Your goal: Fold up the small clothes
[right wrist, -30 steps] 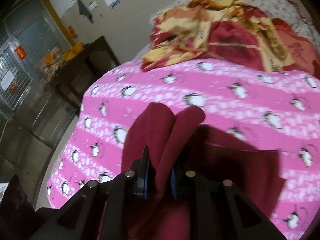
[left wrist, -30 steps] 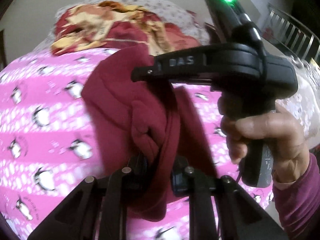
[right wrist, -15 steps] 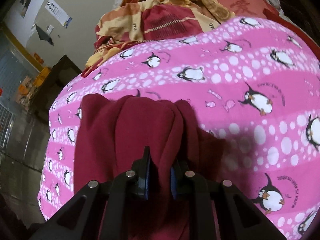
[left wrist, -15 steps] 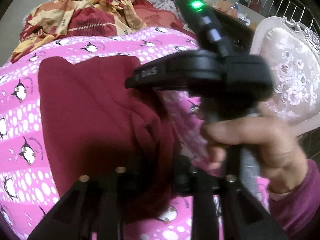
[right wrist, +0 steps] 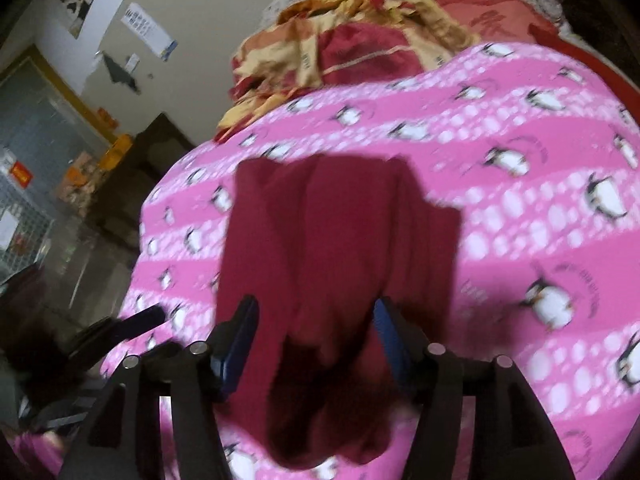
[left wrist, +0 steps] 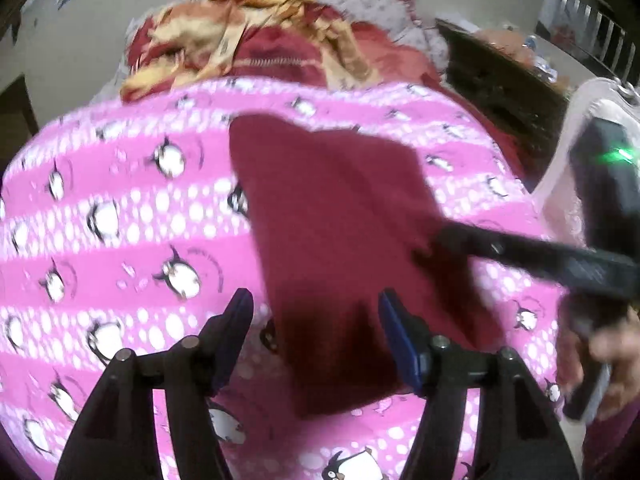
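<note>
A dark red small garment (left wrist: 340, 240) lies folded on the pink penguin blanket (left wrist: 120, 240); it also shows in the right wrist view (right wrist: 340, 260). My left gripper (left wrist: 314, 312) is open, its fingers apart over the garment's near end, holding nothing. My right gripper (right wrist: 316, 320) is open above the garment's near edge, with cloth between the spread fingers but not pinched. In the left wrist view the right gripper (left wrist: 460, 240) reaches in from the right, its tip at the garment's right edge.
A red and yellow patterned pile of cloth (left wrist: 240, 52) lies at the far end of the bed. A white padded chair (left wrist: 580, 152) stands to the right. A dark cabinet (right wrist: 132, 168) and a wall lie to the left.
Both grippers were shut on the red garment and have opened and let it go. The garment now lies flat on the blanket, and the right gripper has moved away to the right.
</note>
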A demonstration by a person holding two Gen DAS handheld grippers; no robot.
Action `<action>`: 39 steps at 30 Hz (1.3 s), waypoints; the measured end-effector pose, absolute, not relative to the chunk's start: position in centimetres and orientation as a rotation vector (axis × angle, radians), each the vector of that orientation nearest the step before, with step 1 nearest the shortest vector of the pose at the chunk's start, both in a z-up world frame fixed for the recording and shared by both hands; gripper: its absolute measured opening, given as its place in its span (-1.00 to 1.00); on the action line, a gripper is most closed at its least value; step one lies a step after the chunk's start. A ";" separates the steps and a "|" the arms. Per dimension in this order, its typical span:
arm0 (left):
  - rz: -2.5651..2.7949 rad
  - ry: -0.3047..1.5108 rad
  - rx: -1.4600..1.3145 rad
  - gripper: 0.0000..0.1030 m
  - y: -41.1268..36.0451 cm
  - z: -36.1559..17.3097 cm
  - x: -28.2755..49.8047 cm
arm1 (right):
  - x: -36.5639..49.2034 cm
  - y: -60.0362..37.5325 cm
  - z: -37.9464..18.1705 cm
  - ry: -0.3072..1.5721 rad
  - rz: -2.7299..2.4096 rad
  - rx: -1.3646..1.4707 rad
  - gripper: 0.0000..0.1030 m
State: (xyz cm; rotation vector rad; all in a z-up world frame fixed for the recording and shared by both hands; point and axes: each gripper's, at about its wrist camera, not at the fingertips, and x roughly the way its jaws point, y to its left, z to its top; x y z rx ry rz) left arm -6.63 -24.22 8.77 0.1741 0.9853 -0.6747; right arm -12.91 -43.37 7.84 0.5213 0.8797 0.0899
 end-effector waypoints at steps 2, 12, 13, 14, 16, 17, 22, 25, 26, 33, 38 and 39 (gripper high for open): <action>-0.656 1.013 0.192 0.24 -24.5 7.5 -6.9 | -13.4 -42.5 7.2 0.901 0.030 0.451 -0.48; -0.663 1.048 0.219 0.24 -24.9 5.1 -8.5 | -17.3 -44.2 5.0 0.933 0.006 0.540 -0.72; -0.663 1.022 0.216 0.24 -24.9 5.6 -8.5 | -17.5 -44.6 5.8 0.906 0.014 0.562 -0.71; -0.663 1.009 0.218 0.24 -25.0 5.8 -8.5 | -17.8 -45.3 6.7 0.861 0.016 0.590 -0.68; -0.663 1.010 0.228 0.24 -25.6 5.8 -8.1 | -17.3 -46.4 7.8 0.805 -0.002 0.615 -0.08; -0.663 1.022 0.228 0.24 -25.8 5.5 -8.0 | -16.7 -46.7 8.1 0.796 -0.022 0.616 0.03; -0.652 1.042 0.238 0.25 -26.7 4.6 -8.1 | -11.0 -46.8 6.5 0.863 -0.070 0.583 0.04; -0.646 1.041 0.255 0.27 -27.0 4.4 -8.3 | -8.7 -46.0 5.3 0.893 -0.078 0.506 -0.41; -0.647 1.047 0.256 0.27 -27.1 4.6 -8.1 | -8.5 -45.6 5.4 0.893 -0.090 0.467 -0.54; -0.640 1.067 0.211 0.42 -26.9 3.7 -7.2 | -10.7 -46.9 5.2 0.877 -0.208 0.342 -0.86; -0.643 1.070 0.208 0.42 -27.1 3.5 -7.4 | -11.7 -48.1 5.8 0.833 -0.166 0.477 -0.84; -0.642 1.067 0.209 0.42 -27.1 3.6 -7.4 | -12.1 -48.1 6.5 0.816 -0.160 0.488 -0.83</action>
